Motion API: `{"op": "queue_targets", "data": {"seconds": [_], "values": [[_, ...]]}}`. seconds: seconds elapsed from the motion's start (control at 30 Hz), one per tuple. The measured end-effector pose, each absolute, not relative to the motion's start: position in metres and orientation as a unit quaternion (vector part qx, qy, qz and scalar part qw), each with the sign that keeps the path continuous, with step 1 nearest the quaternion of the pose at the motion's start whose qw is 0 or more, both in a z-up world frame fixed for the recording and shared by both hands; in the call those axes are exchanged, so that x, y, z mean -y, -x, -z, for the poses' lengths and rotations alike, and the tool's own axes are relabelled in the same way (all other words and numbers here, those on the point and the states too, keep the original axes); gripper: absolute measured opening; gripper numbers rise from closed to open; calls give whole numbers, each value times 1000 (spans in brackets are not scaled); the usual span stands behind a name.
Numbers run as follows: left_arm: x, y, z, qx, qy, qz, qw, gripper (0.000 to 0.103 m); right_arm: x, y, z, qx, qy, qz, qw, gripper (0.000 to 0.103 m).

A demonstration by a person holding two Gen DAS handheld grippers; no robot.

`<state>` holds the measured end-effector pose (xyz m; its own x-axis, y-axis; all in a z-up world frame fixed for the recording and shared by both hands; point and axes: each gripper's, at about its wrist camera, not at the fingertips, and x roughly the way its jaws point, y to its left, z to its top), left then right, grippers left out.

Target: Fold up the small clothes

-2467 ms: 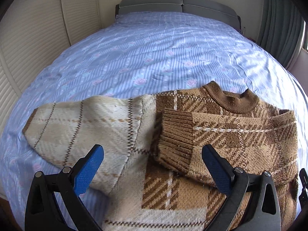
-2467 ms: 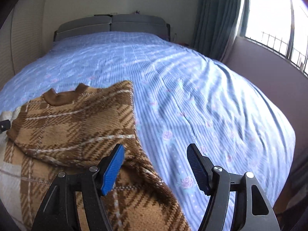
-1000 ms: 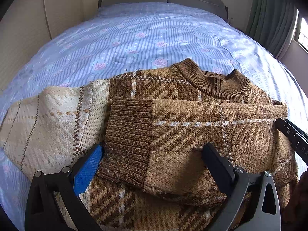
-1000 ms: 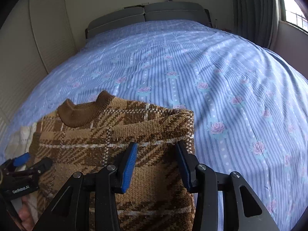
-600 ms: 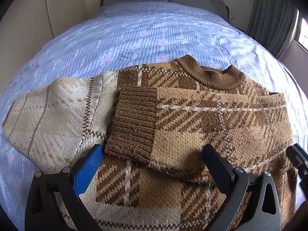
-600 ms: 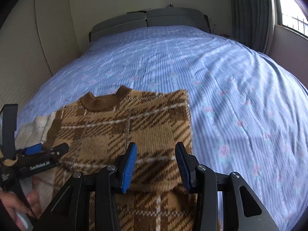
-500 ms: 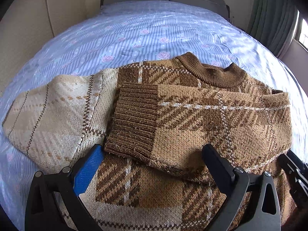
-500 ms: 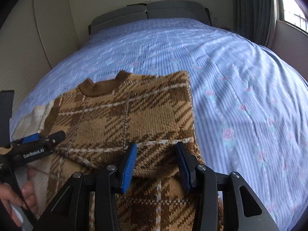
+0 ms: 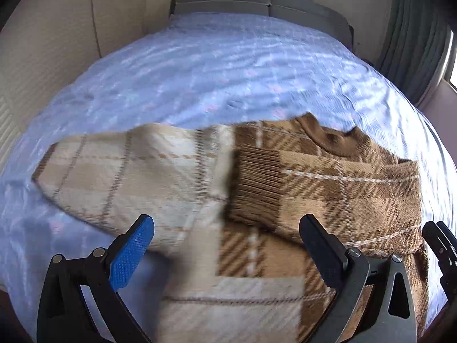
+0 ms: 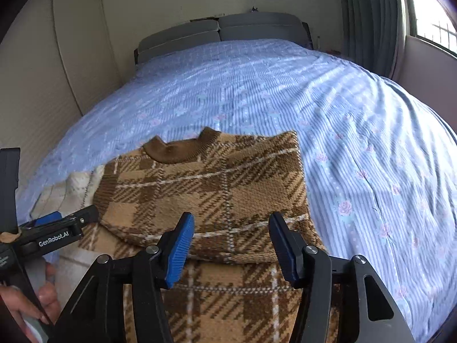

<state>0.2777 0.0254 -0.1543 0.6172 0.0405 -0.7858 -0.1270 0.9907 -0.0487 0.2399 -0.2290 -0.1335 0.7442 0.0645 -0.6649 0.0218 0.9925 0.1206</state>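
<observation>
A brown plaid sweater (image 9: pixel 337 183) lies flat on the bed, collar (image 9: pixel 334 140) toward the headboard. Its right sleeve is folded across the chest, with the ribbed cuff (image 9: pixel 257 188) near the middle. The cream plaid left sleeve (image 9: pixel 120 171) stretches out to the left. My left gripper (image 9: pixel 225 223) hovers open above the sweater's lower half, holding nothing. In the right wrist view the sweater (image 10: pixel 228 177) lies beyond my right gripper (image 10: pixel 231 220). Its jaws are opening above the folded sleeve's edge, and the pads do not press on the knit.
The blue flowered bedsheet (image 10: pixel 357 131) spreads wide to the right and far side. A grey headboard (image 10: pixel 220 34) stands at the back. Cream wall panels (image 9: pixel 57 43) run along the left, curtains (image 10: pixel 368 14) on the right. A person's hand (image 10: pixel 25 305) holds the left gripper's handle.
Both grippers have drawn back and upward from the sweater. The right jaws have widened and let go of the folded sleeve, which now lies flat across the chest.
</observation>
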Motion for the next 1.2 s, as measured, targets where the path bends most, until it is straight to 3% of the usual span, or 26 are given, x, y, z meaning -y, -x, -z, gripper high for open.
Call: {"op": "queue_targets", "data": {"seconds": [0.47, 0.8, 0.87, 0.93, 0.97, 1.2], "values": [[-235, -243, 151, -399, 98, -169, 896, 103, 48, -247, 113, -340, -41, -23, 939, 56], [-324, -254, 177, -381, 182, -190, 887, 80, -57, -260, 126, -347, -23, -56, 936, 56], [-335, -258, 185, -380, 205, -184, 883, 72, -69, -262, 128, -347, -18, -61, 936, 56], [-344, -260, 193, -383, 224, -182, 878, 55, -76, -263, 130, -349, -16, -65, 935, 56], [-347, -261, 197, -384, 229, -182, 876, 52, -77, -264, 131, -351, -17, -66, 934, 56], [-359, -261, 215, -374, 281, -171, 867, 49, -78, -270, 138, -361, -28, -61, 930, 56]]}}
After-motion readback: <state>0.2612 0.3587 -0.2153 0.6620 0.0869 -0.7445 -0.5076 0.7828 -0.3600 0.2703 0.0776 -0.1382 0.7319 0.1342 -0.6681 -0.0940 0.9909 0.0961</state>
